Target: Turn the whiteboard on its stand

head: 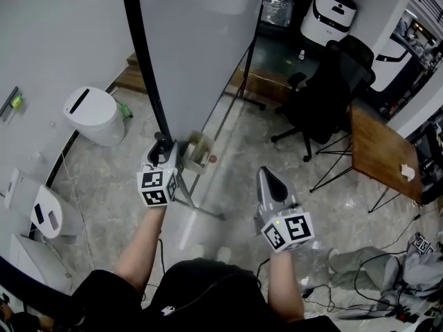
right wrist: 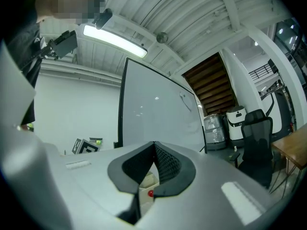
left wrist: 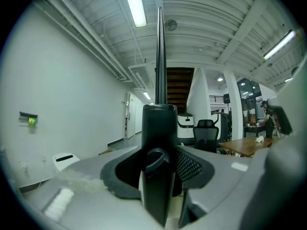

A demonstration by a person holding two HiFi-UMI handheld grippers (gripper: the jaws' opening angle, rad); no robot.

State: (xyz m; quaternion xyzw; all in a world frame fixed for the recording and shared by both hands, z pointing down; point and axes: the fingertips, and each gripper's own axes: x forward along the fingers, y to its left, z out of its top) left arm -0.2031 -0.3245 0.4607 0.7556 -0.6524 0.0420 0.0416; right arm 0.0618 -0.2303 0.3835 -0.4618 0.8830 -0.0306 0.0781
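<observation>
Whiteboard [head: 201, 47] upright on floor [head: 239, 151]; left gripper [head: 163, 151] fingers pinch its frame [head: 144, 54] low down, right gripper [head: 267, 173] fingers pressed together, empty; best to hold the pinch firm and swing slowly.

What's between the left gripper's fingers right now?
The whiteboard's black frame edge stands upright between the left gripper's fingers, as the left gripper view shows.

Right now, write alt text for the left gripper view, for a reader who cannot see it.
The left hand-held gripper is closed on the black frame post of the whiteboard, seen edge-on and rising toward the ceiling. A white wall lies left; an office chair and wooden table stand right.
</observation>
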